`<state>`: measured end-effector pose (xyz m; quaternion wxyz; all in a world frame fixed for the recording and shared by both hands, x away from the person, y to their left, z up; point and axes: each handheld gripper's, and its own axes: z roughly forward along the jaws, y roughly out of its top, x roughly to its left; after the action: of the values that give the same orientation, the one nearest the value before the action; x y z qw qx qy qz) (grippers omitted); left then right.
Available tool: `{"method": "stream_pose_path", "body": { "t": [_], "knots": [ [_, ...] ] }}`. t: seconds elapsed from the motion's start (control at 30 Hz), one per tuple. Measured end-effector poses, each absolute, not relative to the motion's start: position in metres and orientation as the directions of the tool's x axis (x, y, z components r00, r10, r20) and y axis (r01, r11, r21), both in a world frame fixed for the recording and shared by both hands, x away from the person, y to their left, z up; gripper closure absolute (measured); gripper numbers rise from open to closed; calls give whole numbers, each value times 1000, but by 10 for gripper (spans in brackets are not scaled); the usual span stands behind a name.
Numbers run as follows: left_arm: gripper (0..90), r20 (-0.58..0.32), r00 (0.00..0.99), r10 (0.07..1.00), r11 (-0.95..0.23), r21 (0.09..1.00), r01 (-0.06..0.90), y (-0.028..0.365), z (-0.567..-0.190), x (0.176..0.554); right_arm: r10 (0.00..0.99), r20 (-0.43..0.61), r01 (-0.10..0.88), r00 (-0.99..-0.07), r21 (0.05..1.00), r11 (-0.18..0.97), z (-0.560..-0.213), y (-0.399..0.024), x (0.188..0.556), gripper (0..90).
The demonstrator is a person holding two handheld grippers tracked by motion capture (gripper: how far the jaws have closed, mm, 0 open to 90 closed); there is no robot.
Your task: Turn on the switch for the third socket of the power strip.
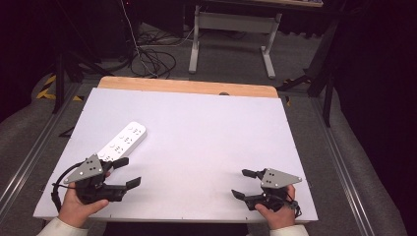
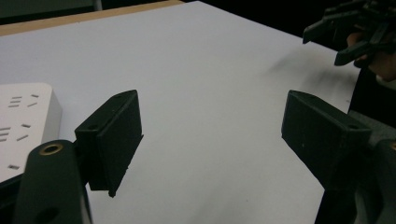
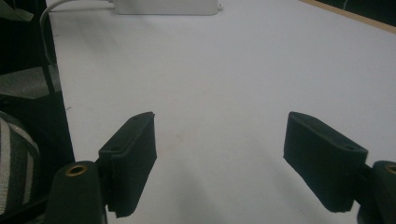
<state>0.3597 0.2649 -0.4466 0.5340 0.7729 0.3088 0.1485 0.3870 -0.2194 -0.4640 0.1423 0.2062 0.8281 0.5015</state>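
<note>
White table (image 1: 196, 137); power strip (image 1: 123, 141) lies diagonally, far end pointing right.

On the table (image 1: 196, 128): power strip (image 1: 123, 141) in the left half, lying slantwise, far end pointing away toward the back edge. Left gripper (image 1: 127, 172) just beside the strip's near end, toward the front edge, perhaps over its corner. Right gripper (image 1: 243, 183) well apart to the right of the strip, close to the front edge, jaws pointing left.
</note>
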Motion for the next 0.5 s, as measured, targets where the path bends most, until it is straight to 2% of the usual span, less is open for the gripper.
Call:
{"method": "stream_pose_path", "body": {
  "t": [0.3, 0.5],
  "knots": [
    [204, -9, 767, 642, -345, 890, 299, 256, -467, 358, 485, -28, 200, -874, 889, 411, -464, -220, 387, 256],
    [197, -75, 784, 616, -314, 890, 331, 257, -485, 359, 481, -27, 199, -876, 889, 412, -465, -220, 387, 255]
  ]
}}
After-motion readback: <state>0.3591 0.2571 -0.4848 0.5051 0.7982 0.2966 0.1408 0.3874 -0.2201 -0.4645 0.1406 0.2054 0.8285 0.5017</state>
